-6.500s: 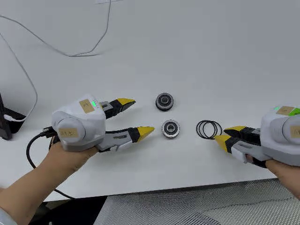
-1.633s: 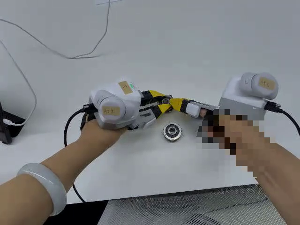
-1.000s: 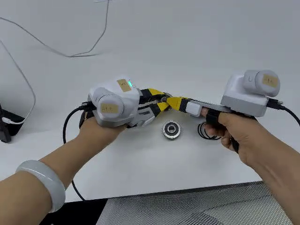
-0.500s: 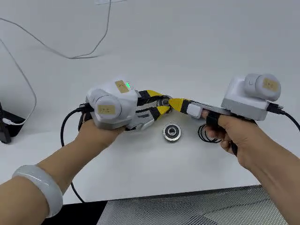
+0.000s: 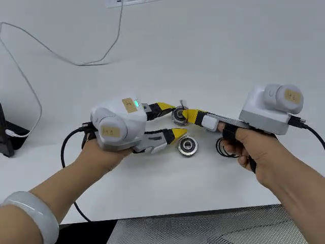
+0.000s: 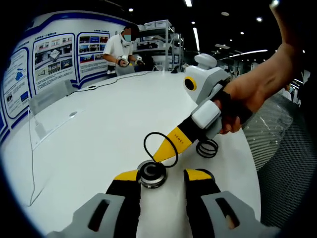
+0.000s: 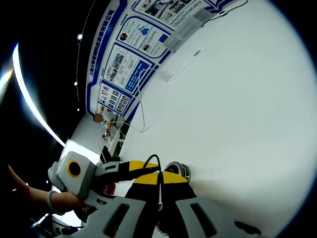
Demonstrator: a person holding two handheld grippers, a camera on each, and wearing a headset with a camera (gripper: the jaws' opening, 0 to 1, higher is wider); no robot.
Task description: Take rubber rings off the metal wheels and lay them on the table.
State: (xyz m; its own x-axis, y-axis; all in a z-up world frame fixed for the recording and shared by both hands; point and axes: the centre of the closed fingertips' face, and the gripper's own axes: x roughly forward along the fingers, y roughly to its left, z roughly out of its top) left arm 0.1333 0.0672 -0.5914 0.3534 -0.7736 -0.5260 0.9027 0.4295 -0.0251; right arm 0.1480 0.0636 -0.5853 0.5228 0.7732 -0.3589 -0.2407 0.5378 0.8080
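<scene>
White table spreads under both hands, with a thin cable trailing across its far left. The left gripper is spread wide, its yellow-tipped jaws either side of a metal wheel that lies flat on the table and grips nothing. The right gripper reaches in from the right, jaws pressed together on a black rubber ring. The ring's loop stands up above that wheel, and whether its lower edge is free of the wheel cannot be told. A second wheel lies just nearer, and a small pile of loose rings lies to its right, beside the right hand.
</scene>
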